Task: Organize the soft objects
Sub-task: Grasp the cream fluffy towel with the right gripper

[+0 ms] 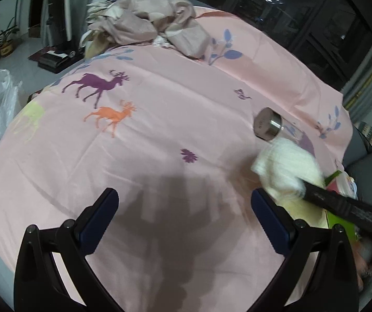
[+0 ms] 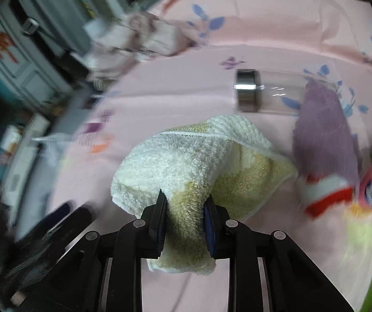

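The cream-and-yellow towel (image 2: 193,166) is hanging bunched from the right gripper (image 2: 184,218), whose jaws are clamped on a thick fold of it, just above the pink deer-print sheet (image 1: 147,135) near its right edge. It is looking light, limp and fluffy, so it is likely drooping and unfolding wherever it is not supported; pinching a hem or corner, not the bulk, should be giving better control for folding. Just right of it a purple cloth (image 2: 324,135) is lying beside a red-and-white striped piece (image 2: 326,195). Beyond them a glass bottle with a steel cap (image 2: 248,89) is lying on its side. The left gripper (image 1: 184,215) is hovering with jaws wide apart, holding nothing. At the far side, crumpled bedding (image 1: 144,23) is piling up.
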`<state>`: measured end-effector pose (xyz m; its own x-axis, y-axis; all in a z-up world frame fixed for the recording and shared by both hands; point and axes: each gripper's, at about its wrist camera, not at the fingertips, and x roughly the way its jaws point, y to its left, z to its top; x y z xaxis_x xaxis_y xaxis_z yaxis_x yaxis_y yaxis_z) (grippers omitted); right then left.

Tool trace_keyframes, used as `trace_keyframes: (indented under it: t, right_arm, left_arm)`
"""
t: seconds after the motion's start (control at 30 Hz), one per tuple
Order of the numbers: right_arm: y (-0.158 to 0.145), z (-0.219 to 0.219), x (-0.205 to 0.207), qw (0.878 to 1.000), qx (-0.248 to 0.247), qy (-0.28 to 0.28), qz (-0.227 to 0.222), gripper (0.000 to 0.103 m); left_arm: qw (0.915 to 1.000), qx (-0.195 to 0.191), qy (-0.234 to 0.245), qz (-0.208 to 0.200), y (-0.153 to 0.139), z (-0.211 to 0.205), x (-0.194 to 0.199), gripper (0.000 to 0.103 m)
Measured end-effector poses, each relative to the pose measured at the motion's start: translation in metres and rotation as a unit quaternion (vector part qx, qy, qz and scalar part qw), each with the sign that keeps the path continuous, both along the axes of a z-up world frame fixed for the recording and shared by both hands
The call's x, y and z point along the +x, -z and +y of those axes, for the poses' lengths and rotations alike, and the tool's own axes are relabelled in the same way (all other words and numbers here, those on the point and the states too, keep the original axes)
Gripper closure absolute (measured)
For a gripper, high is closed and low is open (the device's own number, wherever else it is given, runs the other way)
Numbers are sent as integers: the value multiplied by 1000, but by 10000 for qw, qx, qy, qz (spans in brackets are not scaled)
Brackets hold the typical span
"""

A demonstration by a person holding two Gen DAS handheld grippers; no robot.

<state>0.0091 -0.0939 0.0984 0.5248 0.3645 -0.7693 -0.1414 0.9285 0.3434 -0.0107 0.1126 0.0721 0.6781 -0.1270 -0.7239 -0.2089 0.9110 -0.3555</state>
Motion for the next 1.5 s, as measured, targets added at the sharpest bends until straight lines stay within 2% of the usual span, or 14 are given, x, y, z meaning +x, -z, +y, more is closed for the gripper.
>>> trace_keyframes:
  t: [0.1,0.2,0.27,0.33,0.47,0.63,0.73,0.83,0.97,1.17,1.3,1.4,1.43,1.5]
  right_arm:
    - [-4,-8,-23,9974,681,-203,109,77]
    - [6,-15,-38,9859,1557,-496,346,77]
    - [15,-19,-42,9807,1848,-467,442,77]
    - [27,-26,-40,9814,1828,-238,527,76]
    - [54,-37,-28,9904,1045,511,741,76]
    - [70,-51,-20,9867,1221,695,816,76]
    - [68,-52,-21,9891,1039,762,713,76]
    - [66,-55,-20,9905,840,878,644,70]
    - [74,-66,-17,9870,985,1000,788,51]
    - [74,-75,-20,9860,1099,1042,700,49]
    - [81,-73,-14,9851,1226,945,750,49]
    - [84,-68,-12,9864,1194,896,694,49]
    - [83,-65,-12,9873,1169,844,661,49]
    - [85,-60,-10,9879,1229,657,687,56]
  left_arm:
    - [9999,-107,-70,-23,-1,5,-2,2]
    - [9999,-72,-149,13,-1,7,-1,2]
    - [9999,-87,-106,47,1,6,0,2]
    - [9999,-88,-58,70,2,4,1,2]
    - [9997,-115,179,108,5,-6,3,2]
    - [9979,-40,587,268,14,-30,9,2]
    - [9937,-173,1075,275,19,-50,10,2]
    - [9884,-247,1479,233,22,-67,10,2]
    - [9821,-303,1834,301,31,-88,10,3]
    - [9767,-395,2076,386,41,-103,15,6]
    - [9721,-548,2245,397,48,-110,20,17]
    - [9747,-516,2145,357,50,-113,22,23]
    - [9732,-503,2218,332,50,-116,22,31]
    - [9711,-583,2290,346,52,-120,22,42]
